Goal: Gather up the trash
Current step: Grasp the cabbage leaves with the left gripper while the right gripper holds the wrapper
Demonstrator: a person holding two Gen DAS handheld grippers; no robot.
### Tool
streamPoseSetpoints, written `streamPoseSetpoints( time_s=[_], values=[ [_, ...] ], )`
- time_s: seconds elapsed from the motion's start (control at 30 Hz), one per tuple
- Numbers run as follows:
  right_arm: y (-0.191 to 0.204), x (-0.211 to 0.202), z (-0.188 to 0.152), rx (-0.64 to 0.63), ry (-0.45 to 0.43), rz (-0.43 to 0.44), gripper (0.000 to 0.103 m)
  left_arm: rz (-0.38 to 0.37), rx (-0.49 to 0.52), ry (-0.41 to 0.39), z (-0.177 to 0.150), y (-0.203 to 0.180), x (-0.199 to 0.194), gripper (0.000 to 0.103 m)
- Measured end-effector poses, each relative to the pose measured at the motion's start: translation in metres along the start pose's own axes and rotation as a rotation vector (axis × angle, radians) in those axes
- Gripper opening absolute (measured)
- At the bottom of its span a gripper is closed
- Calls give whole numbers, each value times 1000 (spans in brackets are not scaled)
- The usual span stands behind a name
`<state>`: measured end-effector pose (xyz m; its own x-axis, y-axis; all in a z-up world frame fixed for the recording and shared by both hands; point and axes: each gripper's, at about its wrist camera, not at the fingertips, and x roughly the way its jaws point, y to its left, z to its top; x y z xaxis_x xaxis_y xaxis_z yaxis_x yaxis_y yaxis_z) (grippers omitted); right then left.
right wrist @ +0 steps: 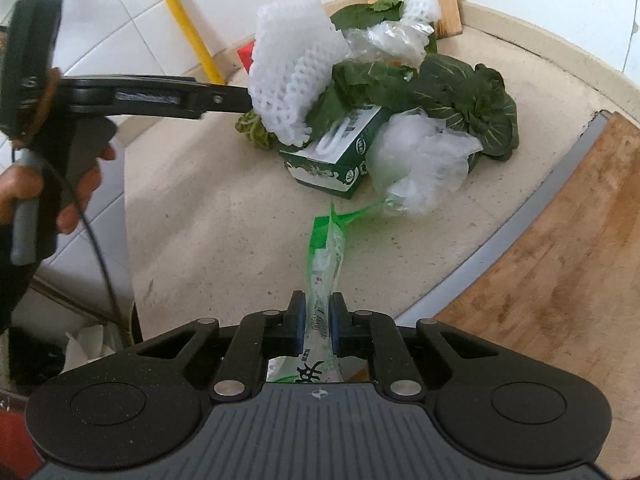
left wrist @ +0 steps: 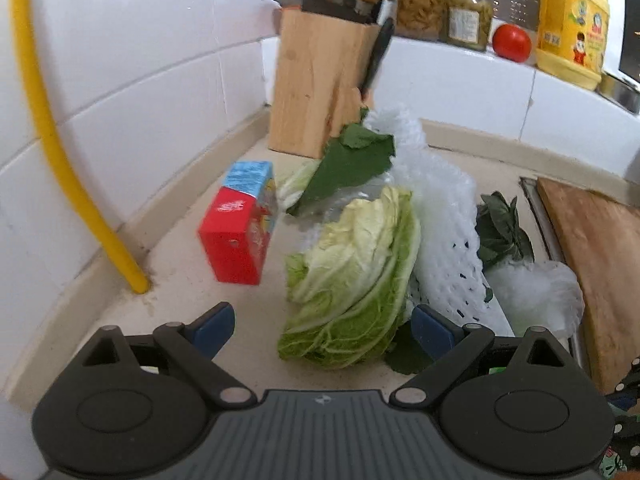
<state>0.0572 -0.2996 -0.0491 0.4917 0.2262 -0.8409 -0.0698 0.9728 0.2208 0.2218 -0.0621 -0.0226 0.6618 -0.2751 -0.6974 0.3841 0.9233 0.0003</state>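
Pinching: right gripper (right wrist: 317,322) clamped on crinkled green-and-clear plastic wrapper (right wrist: 326,256)
Wrapper axis: straight ahead from jaws, far tip toward pile on beige countertop (right wrist: 208,208)
Left gripper (left wrist: 320,322): jaws spread wide, empty
Nearest to left: pale green cabbage chunk (left wrist: 352,280), just ahead, right of centre, beside white foam net sleeve (left wrist: 444,240)
Next grab: probably left, pile side

Two foam nets (right wrist: 294,76), two cartons: one red (left wrist: 237,236), one green (right wrist: 340,160). One cabbage (left wrist: 356,276), one green wrapper (right wrist: 326,264), two clear plastic wads (right wrist: 420,160). Two jars (left wrist: 469,16), one tomato (left wrist: 511,43), one yellow jug (left wrist: 570,24), one knife block (left wrist: 316,88), one cutting board (right wrist: 540,280).
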Motion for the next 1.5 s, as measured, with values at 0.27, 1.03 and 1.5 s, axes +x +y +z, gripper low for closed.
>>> streamPoseSetpoints(
  time_s=[0.27,1.03,1.5],
  values=[
    [7,12,-3,-25,-7,-17,57,-15,92,7,5,-11,34,91],
    [3,7,-6,60,-37,-14,15,-129,-99,78,-9,16,3,38],
    [3,14,-3,62,-15,19,8,-142,-159,126,-47,15,-33,56]
  ],
)
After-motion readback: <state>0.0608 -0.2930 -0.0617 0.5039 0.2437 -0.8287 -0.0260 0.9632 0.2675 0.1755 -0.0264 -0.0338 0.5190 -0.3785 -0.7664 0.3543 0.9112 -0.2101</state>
